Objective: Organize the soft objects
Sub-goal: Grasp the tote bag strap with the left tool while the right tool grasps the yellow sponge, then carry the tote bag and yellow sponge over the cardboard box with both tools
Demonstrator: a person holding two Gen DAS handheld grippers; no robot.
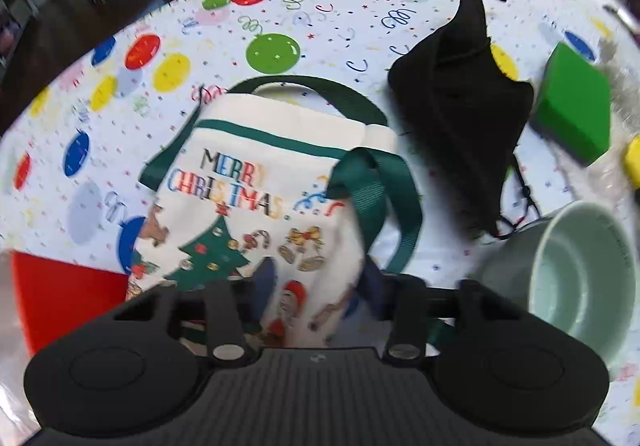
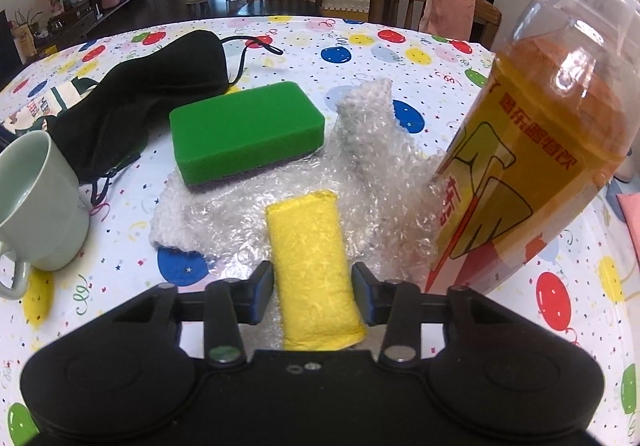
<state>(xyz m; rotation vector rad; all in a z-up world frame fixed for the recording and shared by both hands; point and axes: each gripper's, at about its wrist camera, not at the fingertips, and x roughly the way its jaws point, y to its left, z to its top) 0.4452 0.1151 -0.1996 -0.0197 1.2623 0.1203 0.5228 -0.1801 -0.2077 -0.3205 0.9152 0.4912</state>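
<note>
Yellow sponge [image 2: 316, 270] lies lengthwise on the bubble wrap [image 2: 372, 181], near table edge, directly between the fingers of the right gripper [image 2: 313, 292]. Left finger sits just beside the sponge's flank, right finger shows a thin gap; pads not pressing, so jaws read as open around it, no grip.

Green sponge [image 2: 246, 129] rests further back, partly on the same wrap, apart from the yellow one. Black pouch [image 2: 160, 85] with drawstring lies left of it, slumped, touching or overlapping the tote edge.

Tote [image 1: 272, 185], white with green straps and "MERRY CHRISTMAS" print, lies flat on the tablecloth [image 1: 320, 5]. Left gripper [image 1: 316, 286] sits over its lower printed part, fingers either side of the fabric. View is blurred; cannot tell whether pads pinch the cloth or only straddle it.

Mug [image 1: 572, 270], pale green, stands right of the tote, near the pouch's lower end; handle shows in right wrist view. Red flat object [image 1: 68, 294] at tote's left, identity unclear. Bottle [image 2: 532, 149], orange drink with yellow label, stands tilted in view at right of the bubble wrap.
</note>
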